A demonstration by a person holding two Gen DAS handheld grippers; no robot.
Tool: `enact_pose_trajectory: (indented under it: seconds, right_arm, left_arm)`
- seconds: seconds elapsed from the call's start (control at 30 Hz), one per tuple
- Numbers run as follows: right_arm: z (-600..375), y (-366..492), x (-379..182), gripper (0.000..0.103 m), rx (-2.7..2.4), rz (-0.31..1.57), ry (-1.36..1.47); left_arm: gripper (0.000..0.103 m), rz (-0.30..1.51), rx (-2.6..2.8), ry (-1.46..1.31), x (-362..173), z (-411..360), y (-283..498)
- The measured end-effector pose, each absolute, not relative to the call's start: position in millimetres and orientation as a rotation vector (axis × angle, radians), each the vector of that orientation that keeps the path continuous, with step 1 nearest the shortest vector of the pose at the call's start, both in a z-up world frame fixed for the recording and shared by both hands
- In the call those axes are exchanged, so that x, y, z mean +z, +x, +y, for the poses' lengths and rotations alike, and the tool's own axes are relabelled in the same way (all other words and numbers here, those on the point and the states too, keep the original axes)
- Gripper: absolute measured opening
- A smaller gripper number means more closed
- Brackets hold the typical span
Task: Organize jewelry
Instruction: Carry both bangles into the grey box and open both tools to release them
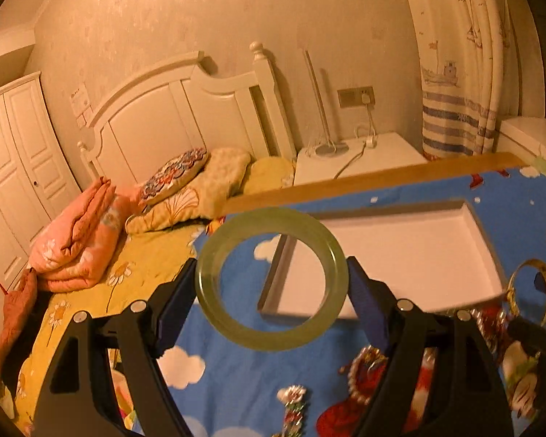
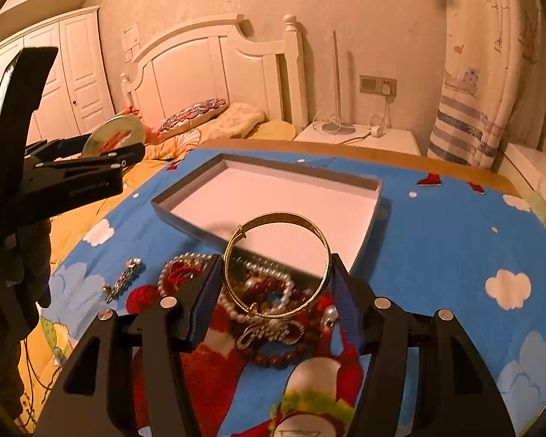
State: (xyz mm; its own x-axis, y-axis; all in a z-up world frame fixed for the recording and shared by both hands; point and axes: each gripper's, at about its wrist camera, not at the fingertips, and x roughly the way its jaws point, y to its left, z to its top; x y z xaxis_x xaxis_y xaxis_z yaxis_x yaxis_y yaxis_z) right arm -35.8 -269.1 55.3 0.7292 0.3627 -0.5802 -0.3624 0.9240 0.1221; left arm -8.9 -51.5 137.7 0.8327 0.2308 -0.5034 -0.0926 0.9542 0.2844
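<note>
Jade bangle, pale green, perhaps translucent, pinched in left hand-held gripper; gold bangle pinched in right.

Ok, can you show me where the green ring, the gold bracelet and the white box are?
green ring [image 1: 273,338]: left wrist view, on its lower rim.
gold bracelet [image 2: 284,218]: right wrist view, on its top band.
white box [image 2: 273,196]: right wrist view, on its bare white floor.
</note>
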Motion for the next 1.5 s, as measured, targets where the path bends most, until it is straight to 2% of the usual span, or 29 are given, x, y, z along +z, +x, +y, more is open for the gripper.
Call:
enact_pose_trajectory:
  seconds: [0.93,1.5]
  right_arm:
    - [-269,18,61,0.057,0.396,0.626,-0.019]
    - [-267,57,45,0.057,0.403,0.677,-0.008]
  left_arm:
    - [0.078,0.52,0.166,0.247,152,-78,34]
    - [0.078,0.62,0.135,0.24,121,-78,81]
